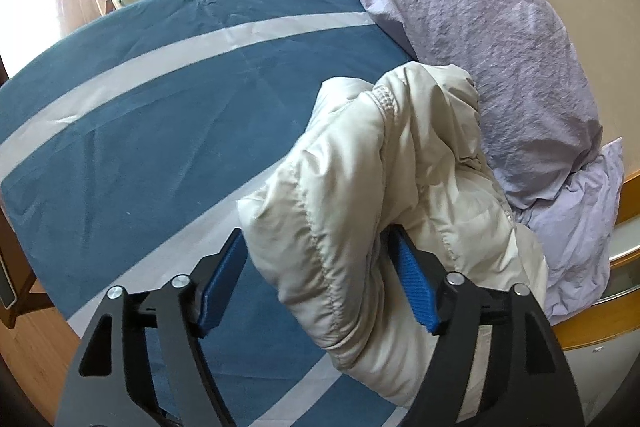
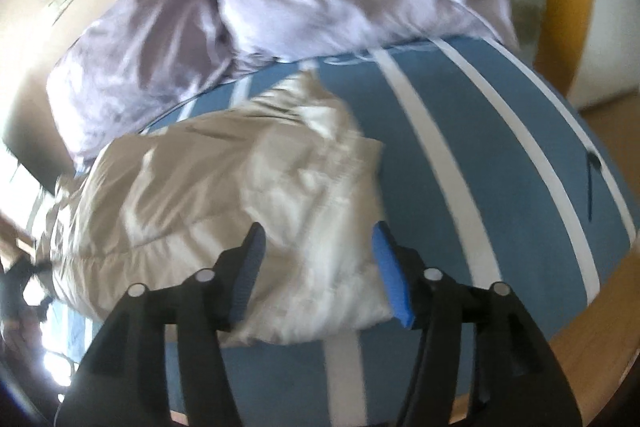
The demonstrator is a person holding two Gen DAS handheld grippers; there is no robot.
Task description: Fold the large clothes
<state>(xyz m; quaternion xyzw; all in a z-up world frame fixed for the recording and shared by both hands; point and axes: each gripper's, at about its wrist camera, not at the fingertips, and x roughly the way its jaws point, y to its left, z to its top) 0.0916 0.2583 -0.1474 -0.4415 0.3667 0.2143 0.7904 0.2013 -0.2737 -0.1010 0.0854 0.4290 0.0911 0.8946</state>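
While the cream padded jacket (image 1: 384, 187) lies bunched on the blue striped bedsheet (image 1: 140, 115) beside the lilac pillows (image 1: 500, 39), the left gripper (image 1: 320, 259) points down at lower centre, jaws wide, straddling a fold ungripped. The right gripper (image 2: 316, 259), lower centre, is likewise spread over the jacket's edge (image 2: 320, 299); view blurred.

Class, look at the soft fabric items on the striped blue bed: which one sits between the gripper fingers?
The cream puffy quilted jacket. It bulges between the open left gripper's blue pads, whereas the two lilac pillows lie farther back by the wall.
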